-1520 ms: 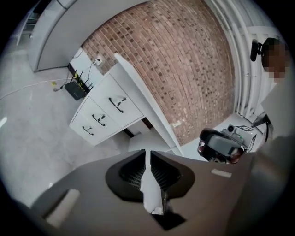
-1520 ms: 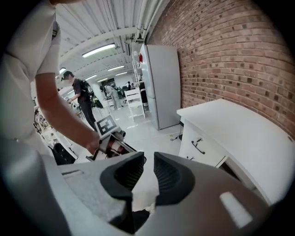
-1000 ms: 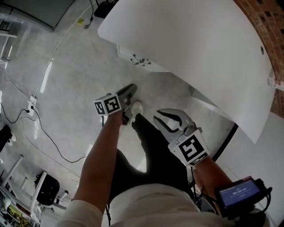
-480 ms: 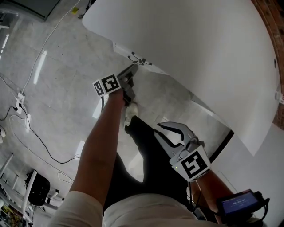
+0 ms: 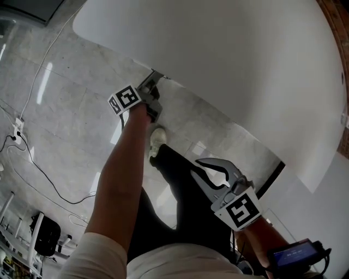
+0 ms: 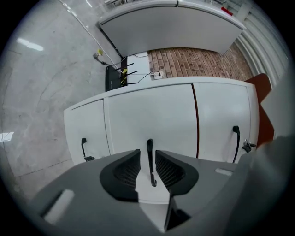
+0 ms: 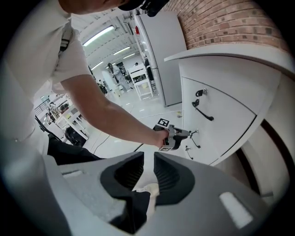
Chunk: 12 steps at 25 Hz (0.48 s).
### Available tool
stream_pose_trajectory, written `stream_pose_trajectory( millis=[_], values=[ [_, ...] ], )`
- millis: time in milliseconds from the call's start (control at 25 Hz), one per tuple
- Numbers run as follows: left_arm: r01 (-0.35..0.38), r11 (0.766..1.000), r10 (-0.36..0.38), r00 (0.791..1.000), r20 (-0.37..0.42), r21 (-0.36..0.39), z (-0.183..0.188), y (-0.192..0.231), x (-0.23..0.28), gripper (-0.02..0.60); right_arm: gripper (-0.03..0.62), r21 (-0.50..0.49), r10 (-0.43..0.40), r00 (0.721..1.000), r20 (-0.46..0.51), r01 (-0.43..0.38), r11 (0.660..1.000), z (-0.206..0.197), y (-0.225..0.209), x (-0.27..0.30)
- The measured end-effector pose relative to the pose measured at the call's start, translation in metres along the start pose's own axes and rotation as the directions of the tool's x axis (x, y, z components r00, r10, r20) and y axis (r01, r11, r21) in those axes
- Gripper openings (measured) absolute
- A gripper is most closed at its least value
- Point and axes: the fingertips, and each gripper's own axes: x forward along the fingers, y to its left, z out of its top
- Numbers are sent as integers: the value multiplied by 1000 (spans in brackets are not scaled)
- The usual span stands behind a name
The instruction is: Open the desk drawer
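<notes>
Right hand-held gripper [image 5: 195, 168] carries a black-and-white square marker [image 5: 240, 211].

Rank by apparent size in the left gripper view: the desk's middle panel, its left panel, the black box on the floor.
Largest: middle panel
Next: left panel
Smallest: black box; it lies farther away, so real size is unsure.

**Grey Floor, Red Brick, Loose Cables**

Looking down on a polished grey floor [image 5: 65, 120], glinting with long strips of reflected light [image 5: 44, 82]. Tracing a black cable [image 5: 52, 177] looping across it near a white power strip [image 5: 18, 126] by the left edge. Catching a red brick wall [image 5: 335, 11] at the upper right corner. Picking out a dark seat [image 5: 46, 240] at the lower left. Showing, in the right gripper view, ceiling lamps [image 7: 99, 34] burning over a bright hall and a tall grey cabinet [image 7: 161, 55] standing against the brick.
</notes>
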Motion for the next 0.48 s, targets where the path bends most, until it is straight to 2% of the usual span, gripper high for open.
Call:
stream_pose_trajectory(
  millis=[160, 280, 360, 480],
  values=[
    [16, 1000, -16, 1000, -8, -11, 0, 2, 3, 112, 55, 6, 11, 1000, -5, -11, 1000, -2, 3, 1],
    [45, 997, -45, 999, 5, -55, -2, 1, 2, 130, 55, 10, 13, 1000, -7, -13, 1000, -3, 2, 1],
    [71, 995, -70, 997, 20, -76, -1, -3, 3, 106, 55, 12, 14, 1000, -8, -14, 1000, -3, 1, 1],
    [98, 992, -97, 995, 13, -86, -3, -7, 5, 117, 54, 9, 17, 1000, -10, -17, 1000, -2, 2, 2]
  ],
)
